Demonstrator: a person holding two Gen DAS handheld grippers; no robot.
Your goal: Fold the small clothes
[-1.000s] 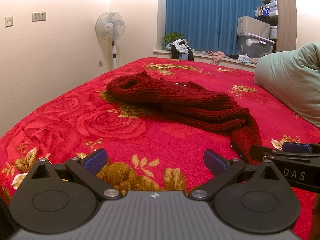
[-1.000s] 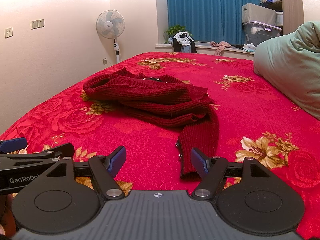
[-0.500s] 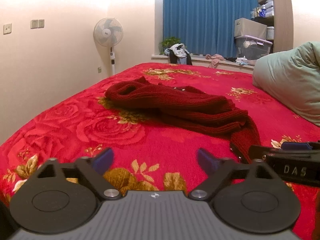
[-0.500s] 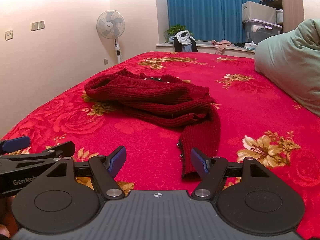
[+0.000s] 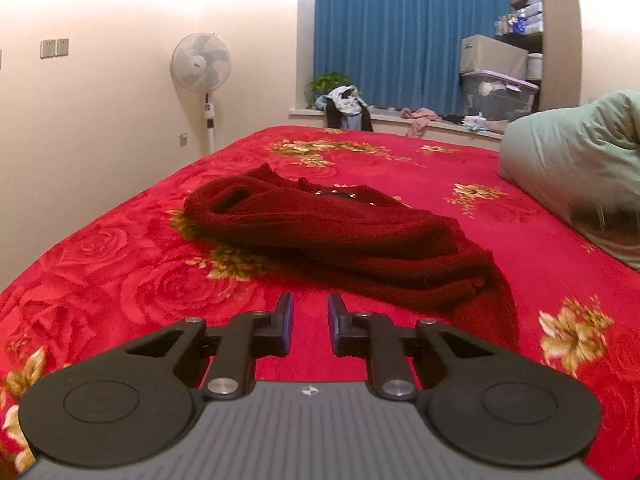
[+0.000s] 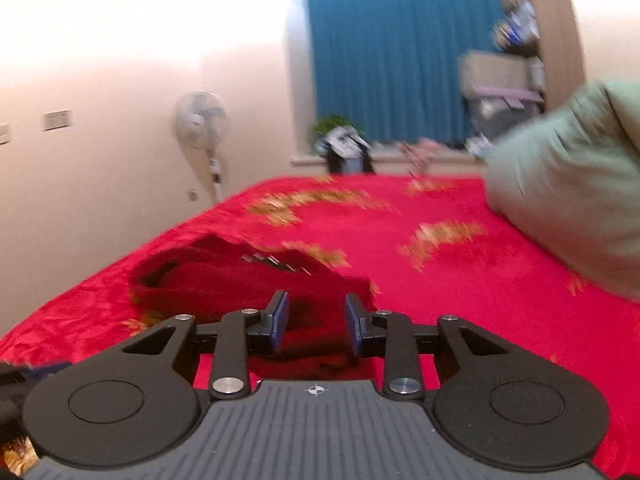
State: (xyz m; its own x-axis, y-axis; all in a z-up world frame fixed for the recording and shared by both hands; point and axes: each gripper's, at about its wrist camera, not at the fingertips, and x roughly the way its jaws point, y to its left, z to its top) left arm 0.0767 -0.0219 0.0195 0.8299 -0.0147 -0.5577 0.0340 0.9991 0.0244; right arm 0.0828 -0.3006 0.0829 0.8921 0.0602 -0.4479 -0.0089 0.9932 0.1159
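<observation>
Crumpled dark-red sweater (image 5: 344, 236) sits mid-bed, unfolded. Left gripper (image 5: 310, 328) and right gripper (image 6: 314, 322) have both just been closing, nothing between them, short of its near edge, seemingly approaching.

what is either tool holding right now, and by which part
Nothing. The left tool has just been closing on air, short of the dark red sweater. The right tool has been closing too, over the sweater, gripping nothing.
</observation>
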